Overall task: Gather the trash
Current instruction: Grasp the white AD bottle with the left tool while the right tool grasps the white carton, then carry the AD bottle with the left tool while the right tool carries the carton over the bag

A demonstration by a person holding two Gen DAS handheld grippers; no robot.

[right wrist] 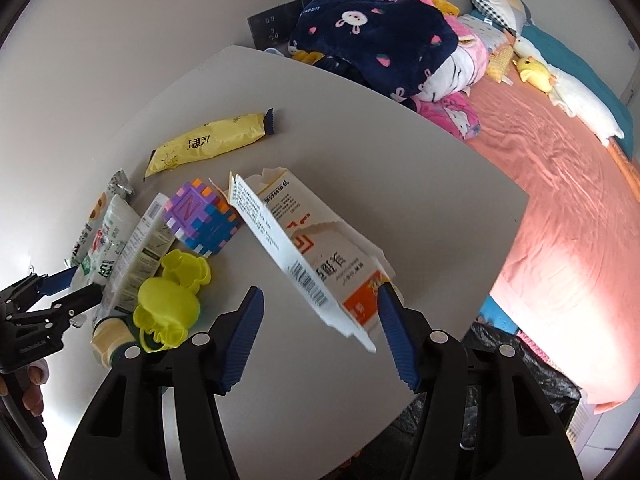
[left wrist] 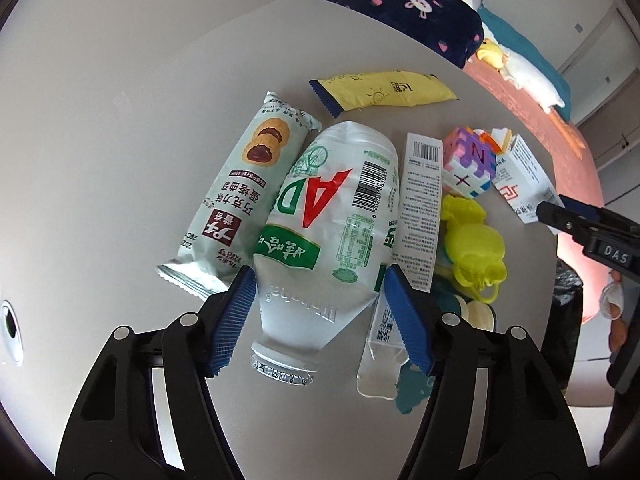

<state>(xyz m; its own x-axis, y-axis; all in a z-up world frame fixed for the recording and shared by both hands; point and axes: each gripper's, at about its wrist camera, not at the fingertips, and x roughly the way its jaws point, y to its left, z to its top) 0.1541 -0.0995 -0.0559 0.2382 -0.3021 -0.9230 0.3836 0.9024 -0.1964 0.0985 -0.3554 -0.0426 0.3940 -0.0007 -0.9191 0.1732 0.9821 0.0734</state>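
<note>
A crushed clear plastic bottle [left wrist: 328, 220] with a green and red label lies on the grey table [left wrist: 140, 140], cap end towards the camera. My left gripper [left wrist: 320, 312] straddles its lower body, and both blue pads touch its sides. In the right wrist view the same left gripper [right wrist: 76, 288] sits at the bottle [right wrist: 108, 240]. A torn white carton [right wrist: 320, 248] with an orange corner lies between the fingers of my right gripper [right wrist: 320, 320]. The right pad meets the carton's corner, while the left pad stands apart from it.
A cookie wrapper [left wrist: 240, 200], a yellow wrapper [left wrist: 384, 90], a long white box [left wrist: 420, 208], a colourful puzzle cube [right wrist: 204, 216] and a yellow plastic toy [right wrist: 172, 300] share the table. A black trash bag [right wrist: 500, 392] hangs below the table's edge. Beyond lies a pink bed [right wrist: 560, 180].
</note>
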